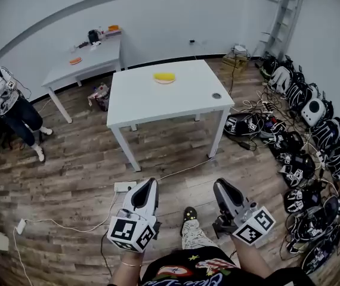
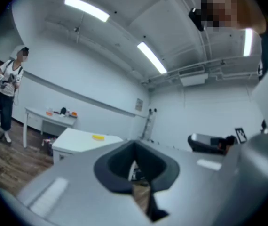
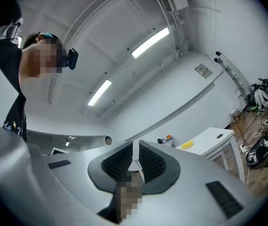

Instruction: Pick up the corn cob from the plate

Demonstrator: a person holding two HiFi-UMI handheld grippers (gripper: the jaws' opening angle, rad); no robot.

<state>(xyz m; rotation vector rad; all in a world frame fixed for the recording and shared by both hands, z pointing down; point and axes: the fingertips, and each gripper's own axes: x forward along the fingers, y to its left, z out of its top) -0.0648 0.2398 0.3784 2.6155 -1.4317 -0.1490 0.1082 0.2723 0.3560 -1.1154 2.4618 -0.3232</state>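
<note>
Head view puts the yellow corn cob point(image 1: 164, 75) on its small plate point(image 1: 165, 82) on the white rectangular counter point(image 1: 140, 100), well apart from you. Your left gripper point(image 1: 148, 185) and right gripper point(image 1: 220, 186) hold their jaws together, empty, above the wood floor point(image 1: 86, 177).

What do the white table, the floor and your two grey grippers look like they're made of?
Table: matte white top, likely laminated board; no grain shows.
Floor: wood or wood-look planks, with visible grain and seams.
Left gripper and right gripper: smooth grey shells, probably plastic; black ribbed pads, perhaps rubber.
</note>
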